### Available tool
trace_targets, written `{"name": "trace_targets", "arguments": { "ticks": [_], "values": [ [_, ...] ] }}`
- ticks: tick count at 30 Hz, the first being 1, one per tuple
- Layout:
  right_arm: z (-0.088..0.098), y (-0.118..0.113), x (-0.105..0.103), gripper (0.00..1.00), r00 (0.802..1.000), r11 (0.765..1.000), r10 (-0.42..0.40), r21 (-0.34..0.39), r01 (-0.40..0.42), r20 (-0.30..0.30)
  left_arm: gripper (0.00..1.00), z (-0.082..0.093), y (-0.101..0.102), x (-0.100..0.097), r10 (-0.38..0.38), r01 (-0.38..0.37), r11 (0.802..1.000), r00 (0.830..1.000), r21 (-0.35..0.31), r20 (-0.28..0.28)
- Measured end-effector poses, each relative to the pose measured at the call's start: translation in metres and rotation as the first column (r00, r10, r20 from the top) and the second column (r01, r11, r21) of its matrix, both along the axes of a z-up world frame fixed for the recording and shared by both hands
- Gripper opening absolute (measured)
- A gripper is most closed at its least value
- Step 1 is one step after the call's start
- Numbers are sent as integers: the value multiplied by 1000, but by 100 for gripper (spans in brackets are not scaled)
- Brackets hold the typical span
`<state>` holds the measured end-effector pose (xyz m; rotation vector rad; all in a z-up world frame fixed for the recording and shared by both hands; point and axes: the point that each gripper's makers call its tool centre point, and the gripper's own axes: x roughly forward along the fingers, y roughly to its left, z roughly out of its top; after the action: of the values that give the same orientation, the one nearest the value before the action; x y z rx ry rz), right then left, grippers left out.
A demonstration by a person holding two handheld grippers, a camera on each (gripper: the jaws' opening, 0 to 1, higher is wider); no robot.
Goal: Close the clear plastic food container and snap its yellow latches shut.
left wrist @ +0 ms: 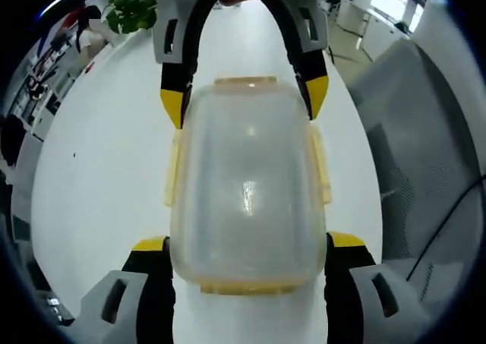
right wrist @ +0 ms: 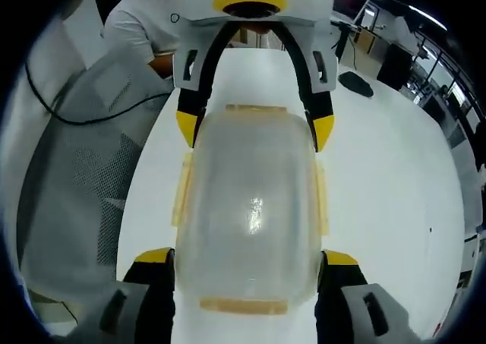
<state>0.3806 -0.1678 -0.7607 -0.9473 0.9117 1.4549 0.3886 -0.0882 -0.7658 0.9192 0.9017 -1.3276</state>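
Clear container (left wrist: 247, 184) on the tabletop (left wrist: 99, 177), seemingly empty, light, smooth-walled, its lid thin and flexible: left tool (left wrist: 248, 247) and right tool (right wrist: 247, 262), spread open, straddle opposite ends; press at the yellow latches (left wrist: 320, 165).

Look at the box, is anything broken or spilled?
Nothing stands out. The clear plastic food container sits straight on the white table with its lid on, and nothing has spilled. The left gripper and right gripper flank opposite ends. Whether the yellow latches are snapped is unclear.

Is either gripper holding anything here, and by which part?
Both straddle the clear container: left gripper and right gripper flank opposite ends, open. Contact cannot be told.
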Motion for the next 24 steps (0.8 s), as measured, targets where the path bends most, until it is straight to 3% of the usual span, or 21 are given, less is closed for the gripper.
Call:
{"name": "trace_targets", "arguments": {
  "ticks": [8,24],
  "values": [
    [0,22,2,76,1000,1000,-1,-9,1,3,80,0,25,2,-3,3,1000,1000,1,1],
    [1,49,9,76,1000,1000,4,-21,-4,6,80,2,52,9,-1,1,1000,1000,-9,1]
  ]
}}
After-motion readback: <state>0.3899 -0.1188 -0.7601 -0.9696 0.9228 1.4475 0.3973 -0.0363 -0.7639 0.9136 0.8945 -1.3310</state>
